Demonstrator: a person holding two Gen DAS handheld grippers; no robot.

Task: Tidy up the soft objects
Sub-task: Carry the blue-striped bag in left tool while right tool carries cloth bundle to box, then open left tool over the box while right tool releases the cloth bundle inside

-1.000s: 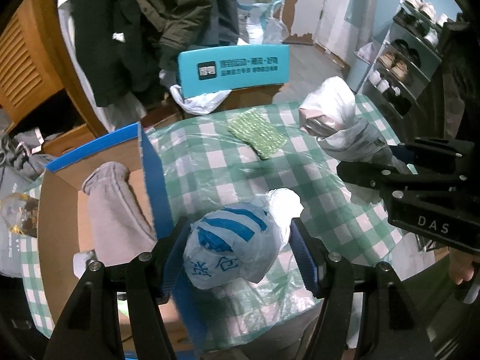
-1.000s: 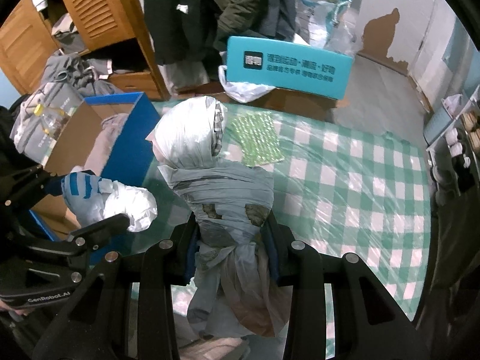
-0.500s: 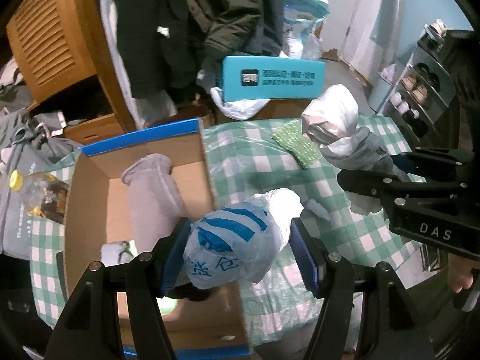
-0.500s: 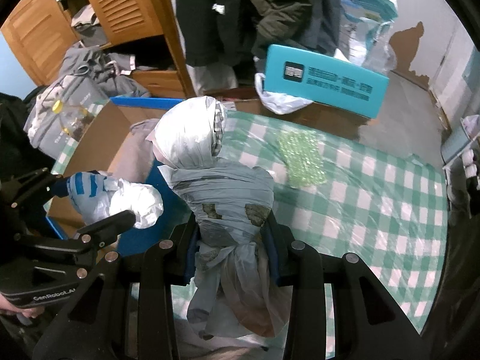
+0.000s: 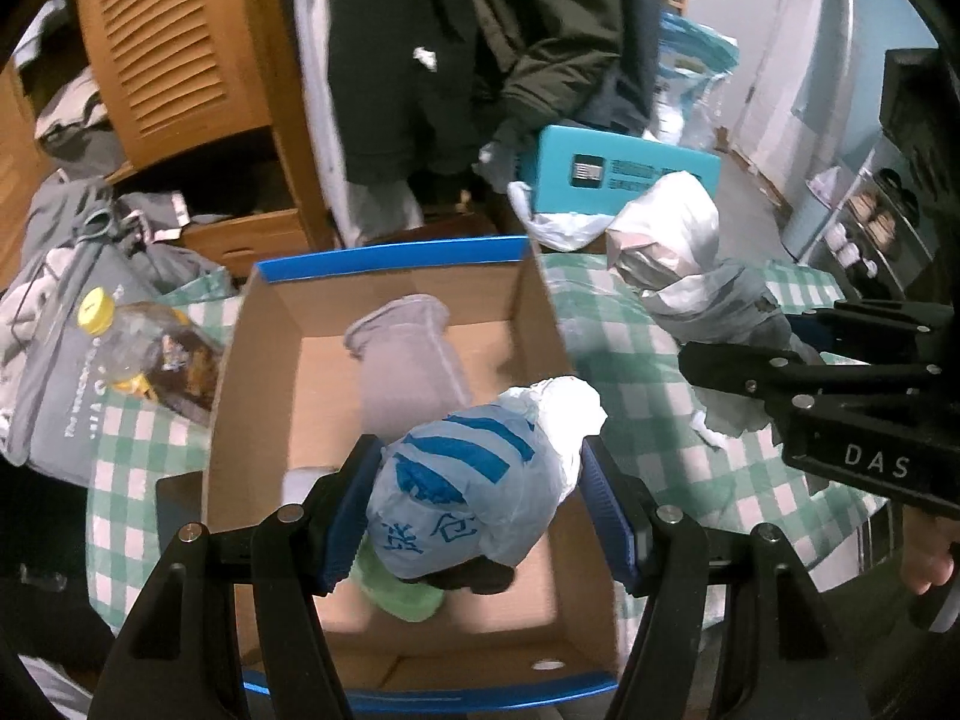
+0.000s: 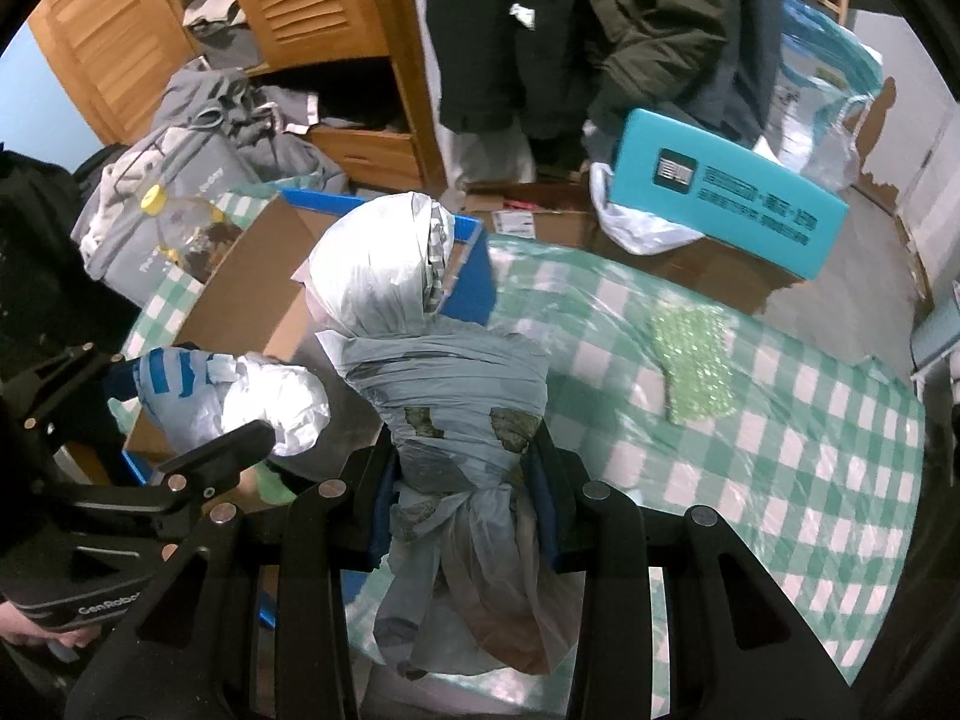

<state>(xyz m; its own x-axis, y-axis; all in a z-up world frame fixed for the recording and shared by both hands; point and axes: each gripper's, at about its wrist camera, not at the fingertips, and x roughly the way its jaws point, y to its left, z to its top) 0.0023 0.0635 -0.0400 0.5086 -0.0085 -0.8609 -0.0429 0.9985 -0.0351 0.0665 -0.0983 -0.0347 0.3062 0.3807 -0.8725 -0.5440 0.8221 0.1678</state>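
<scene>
While left hand-held gripper (image 5: 480,507) squeezes blue-striped bag (image 5: 465,495) right over box (image 5: 384,300), I see right hand-held gripper (image 6: 465,516) squeezing grey bundle (image 6: 444,384) beside box.

The left claw (image 5: 474,507) is black with silver screws and blue ribbed pads (image 5: 351,513).

My two wrist views are dim, lit by soft, cool indoor light with no hard shadows. Both are round fisheye pictures with black corners, and straight lines bow near the rim. The slatted wooden cupboard door (image 5: 162,54) at upper left and the dark hanging coats (image 5: 480,48) at top centre are smeared by motion blur. The crumpled blue-and-white plastic bag (image 5: 474,492) at lower centre of my left view is sharp. The clear film over the green-checked tablecloth (image 6: 780,450) gives a faint sheen at right.
</scene>
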